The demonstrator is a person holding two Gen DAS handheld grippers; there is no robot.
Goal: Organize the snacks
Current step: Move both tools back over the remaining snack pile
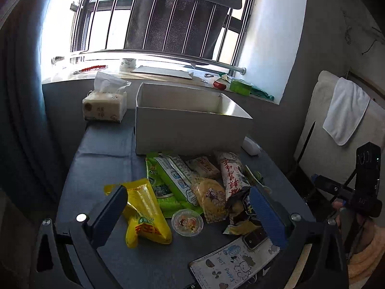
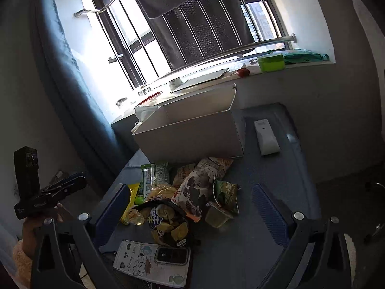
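Note:
A pile of snack packs lies on the dark table [image 1: 105, 168] in front of an open white box [image 1: 192, 130], also in the right wrist view [image 2: 192, 139]. I see a yellow pack [image 1: 142, 214], a green pack [image 1: 168, 180], a round jelly cup [image 1: 187, 222], a red-and-white pack [image 1: 232, 171] and a dark chip bag [image 2: 166, 219]. A green jelly cup [image 2: 217, 215] lies beside it. My left gripper [image 1: 190, 207] is open above the near side of the pile, holding nothing. My right gripper [image 2: 192, 204] is open and empty over the chip bag.
A phone in a cartoon case [image 2: 154, 262] lies at the table's near edge. A tissue pack [image 1: 104, 107] stands left of the box. A white device [image 2: 266, 139] lies right of it. The windowsill behind holds a green container [image 2: 270, 62] and small items.

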